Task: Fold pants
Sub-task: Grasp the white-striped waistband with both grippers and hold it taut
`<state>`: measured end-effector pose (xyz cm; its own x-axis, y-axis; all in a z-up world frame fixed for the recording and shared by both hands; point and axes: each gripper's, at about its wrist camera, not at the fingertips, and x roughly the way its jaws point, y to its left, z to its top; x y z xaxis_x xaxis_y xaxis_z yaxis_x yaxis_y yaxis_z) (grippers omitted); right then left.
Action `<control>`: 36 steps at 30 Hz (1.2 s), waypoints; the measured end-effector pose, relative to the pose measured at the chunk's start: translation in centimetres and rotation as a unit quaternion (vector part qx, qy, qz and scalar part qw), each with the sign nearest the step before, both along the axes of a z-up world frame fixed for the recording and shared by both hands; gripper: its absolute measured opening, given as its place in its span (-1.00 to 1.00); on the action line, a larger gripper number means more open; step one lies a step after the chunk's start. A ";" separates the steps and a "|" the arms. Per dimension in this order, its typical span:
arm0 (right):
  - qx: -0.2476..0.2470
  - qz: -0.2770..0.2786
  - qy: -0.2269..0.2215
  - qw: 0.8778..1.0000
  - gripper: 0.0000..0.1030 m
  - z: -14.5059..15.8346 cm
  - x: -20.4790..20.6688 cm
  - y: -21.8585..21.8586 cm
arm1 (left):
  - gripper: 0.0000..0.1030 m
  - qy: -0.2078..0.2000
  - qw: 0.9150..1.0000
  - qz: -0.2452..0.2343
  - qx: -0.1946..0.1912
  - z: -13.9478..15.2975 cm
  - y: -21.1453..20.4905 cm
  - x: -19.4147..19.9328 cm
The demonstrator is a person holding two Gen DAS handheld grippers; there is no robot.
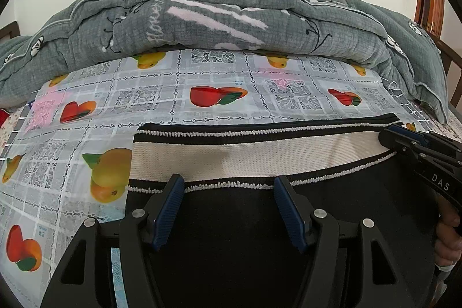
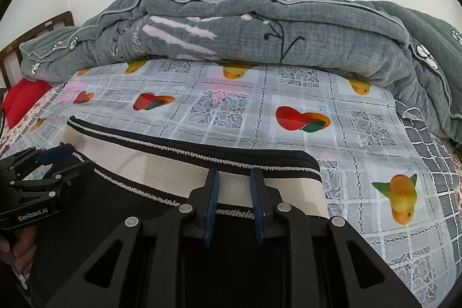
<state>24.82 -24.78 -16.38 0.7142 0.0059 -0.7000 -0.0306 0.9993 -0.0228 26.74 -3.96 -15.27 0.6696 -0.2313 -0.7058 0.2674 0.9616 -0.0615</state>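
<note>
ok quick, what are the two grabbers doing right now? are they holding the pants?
Left gripper: open, over the pants, holding nothing.
Right gripper: open too, jaws closer together, at the waistband; no grip visible.

Both cameras sit low over the bed, each looking forward along its own claw toward the grey quilt (image 1: 219, 16) heaped against the wall. The left wrist view hangs close above the pants' cream waistband (image 1: 231, 160) near its left end, with the left claw (image 1: 228, 192) in the foreground. The right wrist view hovers just as close near the waistband's right end. Both share the waistband, the fruit-print cloth (image 2: 288, 94) before the quilt, and each other's claw at the frame edge.
</note>
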 end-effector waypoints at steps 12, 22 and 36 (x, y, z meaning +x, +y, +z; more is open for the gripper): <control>0.005 0.000 -0.001 1.000 -0.54 0.0 -0.1 -0.1 | 0.23 0.000 1.000 0.001 -0.001 0.0 0.0 0.0; 0.006 0.001 -0.001 1.000 -0.54 0.0 -0.1 -0.1 | 0.23 0.000 1.000 0.001 -0.001 0.1 0.0 0.0; 0.016 0.003 -0.002 1.000 -0.54 0.0 -0.1 -0.2 | 0.23 0.001 1.000 0.002 -0.002 0.1 0.1 0.0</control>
<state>24.69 -25.02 -16.42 0.7163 0.0325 -0.6970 -0.0368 0.9993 0.0087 26.77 -3.91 -15.15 0.6694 -0.2312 -0.7060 0.2639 0.9624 -0.0649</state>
